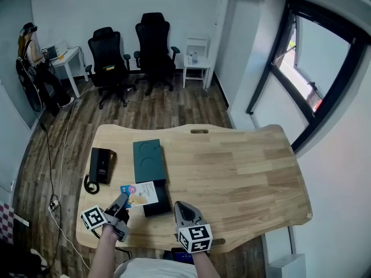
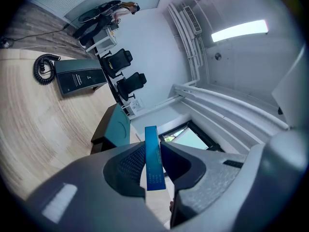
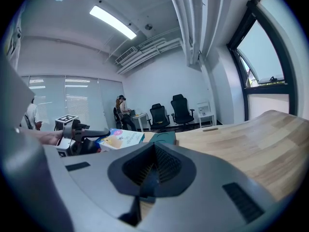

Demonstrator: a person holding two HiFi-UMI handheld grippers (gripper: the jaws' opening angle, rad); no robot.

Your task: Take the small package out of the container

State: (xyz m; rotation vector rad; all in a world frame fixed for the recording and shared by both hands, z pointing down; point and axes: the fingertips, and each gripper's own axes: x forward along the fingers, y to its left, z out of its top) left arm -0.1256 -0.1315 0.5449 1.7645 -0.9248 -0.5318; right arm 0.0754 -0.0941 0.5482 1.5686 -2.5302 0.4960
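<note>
The small package (image 1: 139,193), a flat box with a blue edge and a colourful printed face, hangs just above the table's near left, beside the black open container (image 1: 157,200). My left gripper (image 1: 122,200) is shut on its left end. In the left gripper view the package's blue edge (image 2: 154,159) stands upright between the pads. The container's teal lid (image 1: 147,160) lies on the table behind it. My right gripper (image 1: 178,207) hovers to the right of the container, shut with nothing in it. The right gripper view shows the package (image 3: 120,140) and left gripper (image 3: 79,140) at its left.
A black box with a coiled cord (image 1: 101,166) lies at the table's left. Bare wooden table (image 1: 243,172) spreads to the right. Beyond it stand two black office chairs (image 1: 133,54), a small white stand (image 1: 196,59), and a person (image 1: 32,54) at a desk far left.
</note>
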